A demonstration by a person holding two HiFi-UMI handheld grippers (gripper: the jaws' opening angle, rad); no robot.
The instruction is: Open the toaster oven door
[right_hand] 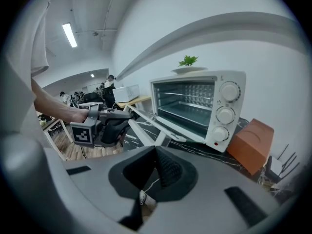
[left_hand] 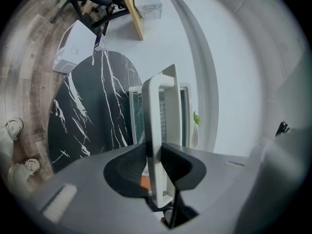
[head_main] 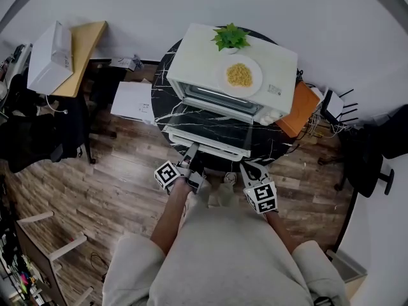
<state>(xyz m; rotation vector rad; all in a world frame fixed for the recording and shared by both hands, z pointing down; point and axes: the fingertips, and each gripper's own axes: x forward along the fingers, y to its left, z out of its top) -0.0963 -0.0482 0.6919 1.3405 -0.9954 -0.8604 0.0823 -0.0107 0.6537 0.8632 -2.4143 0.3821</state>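
A white toaster oven [head_main: 194, 55] stands on a round black marble table [head_main: 167, 75]. Its glass door [head_main: 210, 123] hangs open, folded down toward me and almost level. My left gripper [head_main: 191, 150] is shut on the door's white handle [head_main: 207, 144]; in the left gripper view the handle bar [left_hand: 155, 111] runs upright between the pads of that gripper [left_hand: 157, 160]. My right gripper [head_main: 255, 169] hovers just off the door's front right corner, touching nothing. In the right gripper view its jaws [right_hand: 157, 167] meet with nothing between them, and the open oven [right_hand: 195, 106] shows its racks.
On the oven's top sit a plate of yellow food [head_main: 240, 75] and a small green plant [head_main: 231, 37]. An orange box [head_main: 298, 110] lies on the table right of the oven. A desk with a white box [head_main: 51, 56] stands far left; papers [head_main: 131, 101] lie on the wooden floor.
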